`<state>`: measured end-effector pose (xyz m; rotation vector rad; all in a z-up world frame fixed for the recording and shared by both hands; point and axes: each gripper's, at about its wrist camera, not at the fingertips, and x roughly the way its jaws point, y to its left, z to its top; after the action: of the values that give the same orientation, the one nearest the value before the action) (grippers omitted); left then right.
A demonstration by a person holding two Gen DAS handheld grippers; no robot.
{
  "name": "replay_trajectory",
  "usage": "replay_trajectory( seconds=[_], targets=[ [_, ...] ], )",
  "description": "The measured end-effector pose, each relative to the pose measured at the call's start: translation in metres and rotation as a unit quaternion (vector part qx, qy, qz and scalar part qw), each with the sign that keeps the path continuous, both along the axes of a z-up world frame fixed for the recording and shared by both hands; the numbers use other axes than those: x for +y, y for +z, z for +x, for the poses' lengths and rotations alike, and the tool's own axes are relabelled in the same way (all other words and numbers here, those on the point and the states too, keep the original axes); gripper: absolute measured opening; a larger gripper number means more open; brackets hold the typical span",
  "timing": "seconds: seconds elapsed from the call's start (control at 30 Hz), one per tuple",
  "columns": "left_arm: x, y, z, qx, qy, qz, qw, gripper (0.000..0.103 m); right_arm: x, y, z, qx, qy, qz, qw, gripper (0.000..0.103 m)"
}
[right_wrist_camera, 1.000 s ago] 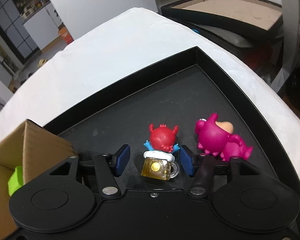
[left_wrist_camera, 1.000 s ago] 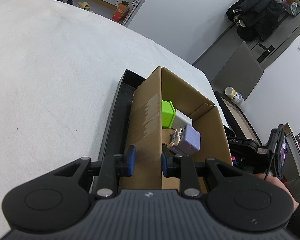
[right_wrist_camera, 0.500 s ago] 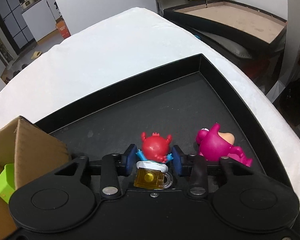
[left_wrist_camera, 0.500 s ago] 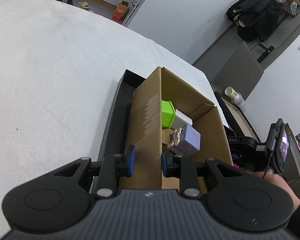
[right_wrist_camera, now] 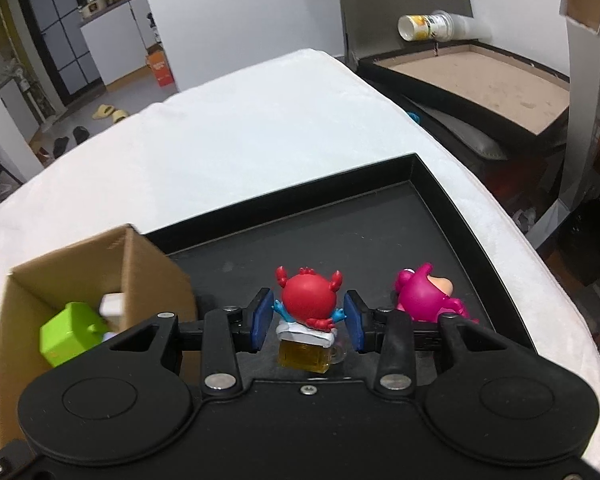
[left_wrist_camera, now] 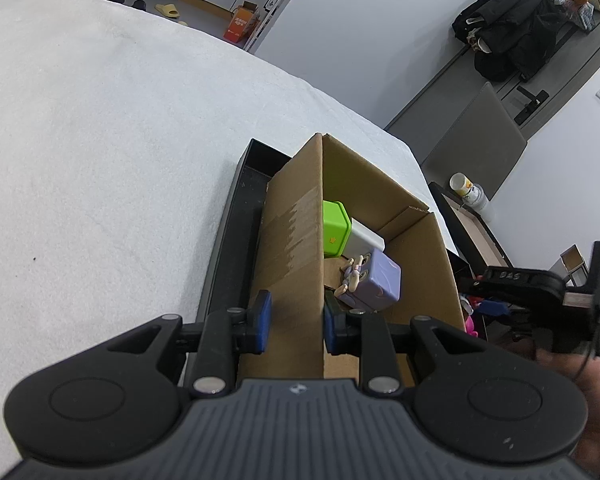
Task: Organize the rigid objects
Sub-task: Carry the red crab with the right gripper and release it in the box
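My right gripper (right_wrist_camera: 307,319) is shut on a red crab figure with a yellow beer mug base (right_wrist_camera: 309,320) and holds it above the black tray (right_wrist_camera: 452,216). A magenta bear figure (right_wrist_camera: 424,294) stands on the tray just to its right. My left gripper (left_wrist_camera: 295,322) is shut on the left wall of a cardboard box (left_wrist_camera: 296,240) that stands in the tray (left_wrist_camera: 236,216). The box (right_wrist_camera: 140,256) holds a green cube (left_wrist_camera: 334,226), a white block (left_wrist_camera: 366,238) and a lilac cube with a small figure (left_wrist_camera: 374,280).
The tray lies on a white cloth-covered table (left_wrist_camera: 100,140). Beyond the table's far edge are a dark framed board (right_wrist_camera: 480,80) and a tipped paper cup (right_wrist_camera: 432,26). My right gripper (left_wrist_camera: 540,292) shows at the right in the left wrist view.
My right gripper closed on the red crab figure and lifted it off the tray, moving toward the box. My left gripper has kept its hold on the box wall.
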<state>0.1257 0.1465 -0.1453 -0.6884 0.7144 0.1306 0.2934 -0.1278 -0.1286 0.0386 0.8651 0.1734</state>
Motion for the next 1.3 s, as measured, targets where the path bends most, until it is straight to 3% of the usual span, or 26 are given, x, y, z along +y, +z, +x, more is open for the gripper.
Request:
replay_trajectory(
  seconds=[0.47,0.8,1.03,1.3],
  targets=[
    [0.000,0.000,0.000,0.000,0.000,0.000,1.0000,0.025,0.031,0.053,-0.017,-0.045,0.062,0.029,0.997,0.038],
    [0.000,0.000,0.000,0.000,0.000,0.000,1.0000,0.025,0.061,0.071,-0.032,-0.056,0.113,0.040,0.991,0.038],
    [0.000,0.000,0.000,0.000,0.000,0.000,1.0000,0.025,0.078,0.073,-0.046,-0.041,0.148,0.046,0.987,0.038],
    [-0.001,0.000,0.000,0.000,-0.001,-0.002,1.0000,0.025,0.095,0.049,-0.058,0.021,0.170,0.053,0.984,0.039]
  ],
)
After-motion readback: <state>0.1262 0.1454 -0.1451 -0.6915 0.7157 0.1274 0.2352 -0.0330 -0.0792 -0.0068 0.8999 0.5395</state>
